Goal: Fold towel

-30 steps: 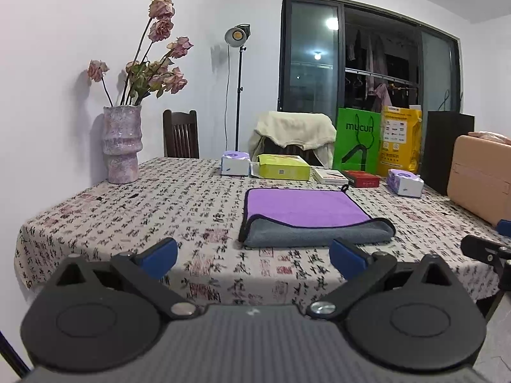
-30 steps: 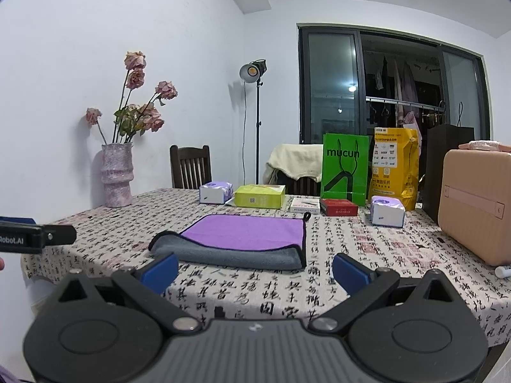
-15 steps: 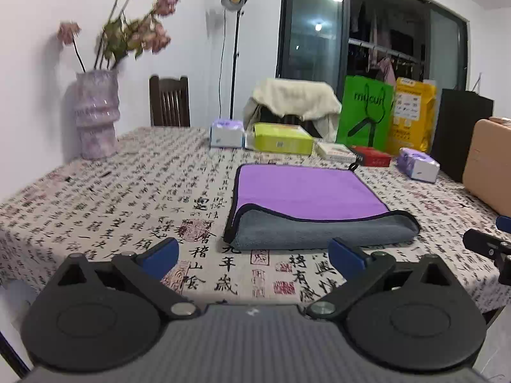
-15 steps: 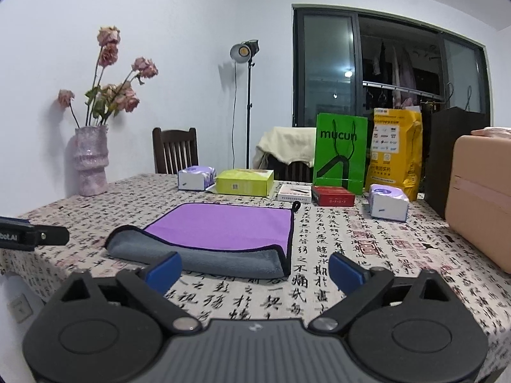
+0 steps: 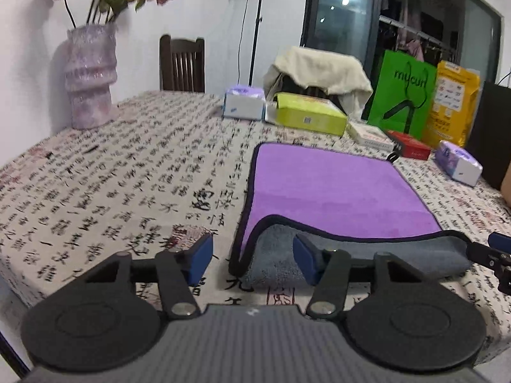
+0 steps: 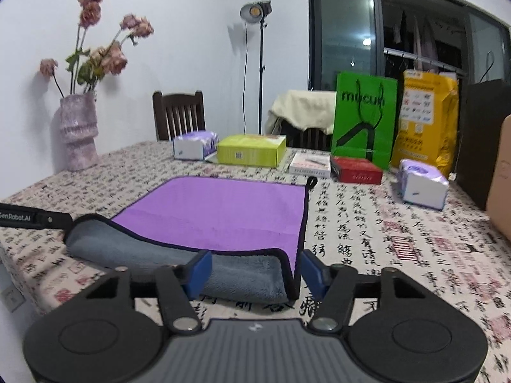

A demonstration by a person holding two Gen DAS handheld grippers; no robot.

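Now both hand-held grippers are hovering wide open at the towel [image 5: 335, 191] — left hand-held gripper [image 5: 252, 260] straddling its near left corner, right hand-held gripper [image 6: 257, 273] straddling its near right corner — holding nothing; it is lying folded on the counter [image 5: 127, 175].

I see a home, maybe a dining room. A table [image 6: 367, 223] has a printed cloth, a vase [image 6: 78, 134] of dried roses, a wooden chair [image 6: 179, 115], shopping bags [image 6: 364, 121] and tissue boxes [image 6: 194, 148].
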